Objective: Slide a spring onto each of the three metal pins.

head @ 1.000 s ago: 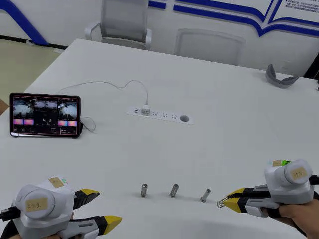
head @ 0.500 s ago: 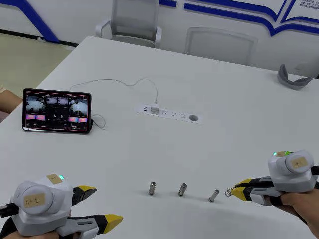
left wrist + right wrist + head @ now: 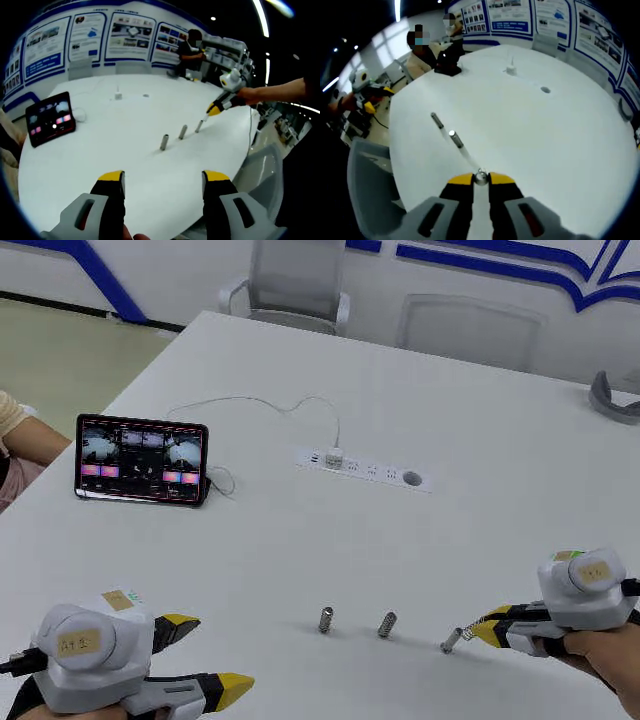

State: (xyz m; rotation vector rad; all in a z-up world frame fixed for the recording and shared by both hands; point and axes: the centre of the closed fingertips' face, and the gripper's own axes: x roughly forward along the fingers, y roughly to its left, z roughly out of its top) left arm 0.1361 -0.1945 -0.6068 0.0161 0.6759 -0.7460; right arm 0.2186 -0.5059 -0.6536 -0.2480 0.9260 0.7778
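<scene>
**Near edge of the table (image 3: 300, 540), toward its left corner:** the left gripper (image 3: 207, 653) has its jaws spread wide and holds nothing. It is well apart from the work.

**Near edge, right side:** the right gripper (image 3: 484, 628) has its jaws clenched on 1 spring (image 3: 481, 175), which juts out past the yellow tips.

**Just inside that edge:** 3 pins stand in a row parallel to it: the right-hand pin (image 3: 451, 642), the middle pin (image 3: 387, 624) and the left-hand pin (image 3: 326, 619). The middle and left-hand pins look ribbed and are judged to carry springs already. The right-hand pin looks bare.

**Governing relation:** the right-hand pin lies straight ahead of the right gripper, to its left, and this gripper is much the nearer of the 2.
- The spring's free end sits at the pin's top; whether it touches or has begun to slip over cannot be told.
- The spring's long axis follows the jaws, low and nearly level, pointing left along the row.
- The pin's long axis rises from the table, and in the head view its top leans toward the gripper.
- The next move is judged to need these 2 axes brought into line.

**Farther in:** a power strip (image 3: 365, 467) lies at the table's middle, and a tablet (image 3: 141, 459) is propped near the left edge.
</scene>
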